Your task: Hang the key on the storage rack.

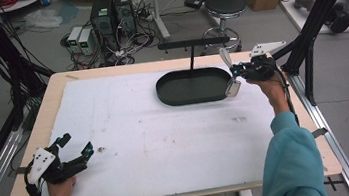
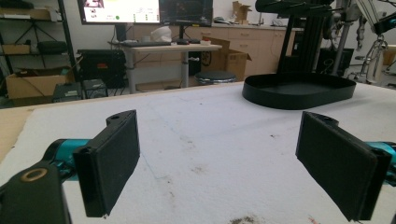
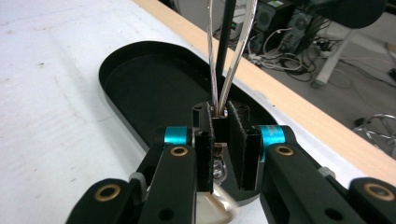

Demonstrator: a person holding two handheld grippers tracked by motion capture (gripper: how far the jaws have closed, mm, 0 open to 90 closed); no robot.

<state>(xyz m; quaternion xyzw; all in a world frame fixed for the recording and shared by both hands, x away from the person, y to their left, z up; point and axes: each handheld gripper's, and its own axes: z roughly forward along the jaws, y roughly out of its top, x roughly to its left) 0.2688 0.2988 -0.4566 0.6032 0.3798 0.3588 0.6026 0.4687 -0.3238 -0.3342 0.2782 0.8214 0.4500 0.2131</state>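
Observation:
My right gripper (image 1: 236, 71) (image 3: 220, 112) is shut on a shiny metal utensil (image 1: 232, 87) at the right end of the black oval tray (image 1: 169, 93). The utensil's thin silver handle (image 3: 213, 51) rises past the jaws, and its rounded bowl (image 3: 215, 205) hangs below them over the tray's rim (image 3: 116, 100). A black post (image 1: 191, 58) with a crossbar (image 1: 193, 42) stands at the back of the tray. My left gripper (image 1: 76, 144) (image 2: 217, 154) rests open on the white mat (image 1: 157, 140) at the front left, with nothing between its pads (image 2: 114, 158).
The wooden table edge (image 1: 109, 71) frames the mat. Black frame posts (image 1: 320, 7) stand at the right and left sides. A stool (image 1: 224, 6), computer boxes (image 1: 111, 12) and cables lie on the floor beyond the table. A small dark smudge (image 1: 101, 149) marks the mat near my left gripper.

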